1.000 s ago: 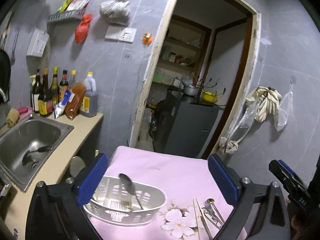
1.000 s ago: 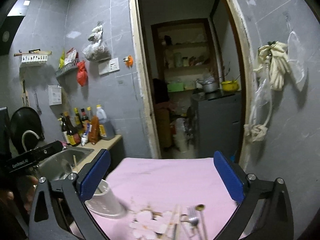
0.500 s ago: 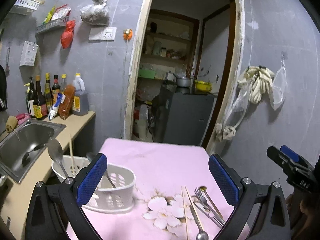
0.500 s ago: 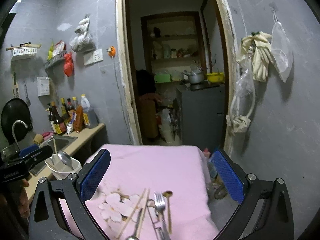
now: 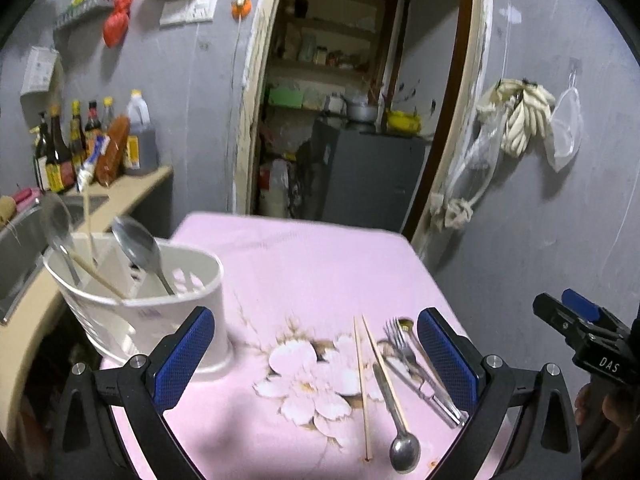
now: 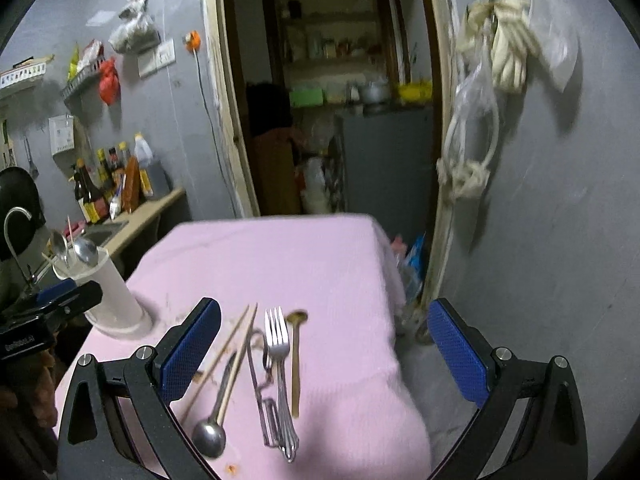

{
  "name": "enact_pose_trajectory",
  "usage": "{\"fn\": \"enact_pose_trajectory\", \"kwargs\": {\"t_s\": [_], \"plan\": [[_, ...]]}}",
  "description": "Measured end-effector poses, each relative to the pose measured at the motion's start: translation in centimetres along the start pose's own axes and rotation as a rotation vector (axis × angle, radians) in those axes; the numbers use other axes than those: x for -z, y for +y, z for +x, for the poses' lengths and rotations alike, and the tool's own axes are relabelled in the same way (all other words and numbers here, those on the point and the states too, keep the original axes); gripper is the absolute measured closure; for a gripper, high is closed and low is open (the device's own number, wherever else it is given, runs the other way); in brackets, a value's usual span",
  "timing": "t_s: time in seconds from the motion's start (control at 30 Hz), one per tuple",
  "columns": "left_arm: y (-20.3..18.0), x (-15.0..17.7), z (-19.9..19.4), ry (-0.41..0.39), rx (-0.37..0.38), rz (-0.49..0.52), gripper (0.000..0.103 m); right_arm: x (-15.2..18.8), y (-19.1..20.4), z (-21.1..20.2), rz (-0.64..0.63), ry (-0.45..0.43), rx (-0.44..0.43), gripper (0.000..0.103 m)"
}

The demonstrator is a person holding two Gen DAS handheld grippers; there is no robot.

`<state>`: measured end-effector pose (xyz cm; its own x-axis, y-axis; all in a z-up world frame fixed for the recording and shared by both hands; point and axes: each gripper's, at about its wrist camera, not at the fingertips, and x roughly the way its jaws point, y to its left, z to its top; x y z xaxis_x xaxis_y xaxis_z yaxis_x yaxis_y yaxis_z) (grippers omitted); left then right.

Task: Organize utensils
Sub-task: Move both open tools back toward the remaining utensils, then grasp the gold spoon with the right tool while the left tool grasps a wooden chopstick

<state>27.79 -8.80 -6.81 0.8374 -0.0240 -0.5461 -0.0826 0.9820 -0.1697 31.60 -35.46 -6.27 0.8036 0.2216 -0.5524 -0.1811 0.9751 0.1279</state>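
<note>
I had both jaws spread wide, left gripper (image 5: 316,354) and right gripper (image 6: 324,354) empty above the pink tablecloth (image 6: 280,264). Below lay 2 chopsticks (image 6: 236,348), a spoon (image 6: 214,420), a fork (image 6: 278,360). Farther left stood the white caddy (image 5: 160,320), upright, with 2 spoons (image 5: 140,246).

A small home kitchen, a bit worn. At the left of the frame a steel sink (image 5: 20,240) sits in a counter lined with sauce bottles (image 5: 72,140). Bags (image 5: 116,24) hang from the grey tiled wall in the upper left. Through the doorway (image 5: 360,92) at centre, pantry shelves (image 5: 320,52) and a pot (image 5: 362,112) show. A pink floral cloth covers the tabletop (image 5: 320,264), with cutlery (image 6: 276,364) lying on it.
</note>
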Motion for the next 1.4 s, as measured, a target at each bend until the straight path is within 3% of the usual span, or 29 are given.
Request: {"fn": "enact_pose_trajectory", "kwargs": {"t_s": [0.33, 0.47, 0.53, 0.67, 0.9, 1.2, 1.4], "plan": [[-0.7, 2.4, 5.3, 0.166, 0.015, 0.043, 0.001, 3.6, -1.2, 7.0, 0.035, 0.163, -0.031, 0.002], [-1.0, 2.9, 7.1, 0.197, 0.031, 0.055, 0.001, 4.4, -1.3, 9.5, 0.033, 0.199, -0.056, 0.012], [-1.3, 3.2, 8.0, 0.213, 0.047, 0.061, 0.005, 4.8, -1.2, 10.8, 0.033, 0.217, -0.084, 0.022], [-1.8, 3.8, 9.9, 0.253, 0.076, 0.085, 0.024, 5.2, -0.5, 13.2, 0.003, 0.246, -0.132, 0.043], [-2.9, 4.3, 13.4, 0.344, 0.155, 0.109, 0.061, 5.2, 0.4, 15.6, -0.051, 0.320, -0.179, 0.059], [-3.0, 4.2, 15.2, 0.375, 0.179, 0.123, 0.076, 5.1, 0.6, 16.4, -0.074, 0.324, -0.228, 0.072], [-3.5, 4.1, 15.7, 0.390, 0.173, 0.170, 0.078, 4.6, 1.4, 17.3, -0.142, 0.336, -0.208, 0.073]]}}
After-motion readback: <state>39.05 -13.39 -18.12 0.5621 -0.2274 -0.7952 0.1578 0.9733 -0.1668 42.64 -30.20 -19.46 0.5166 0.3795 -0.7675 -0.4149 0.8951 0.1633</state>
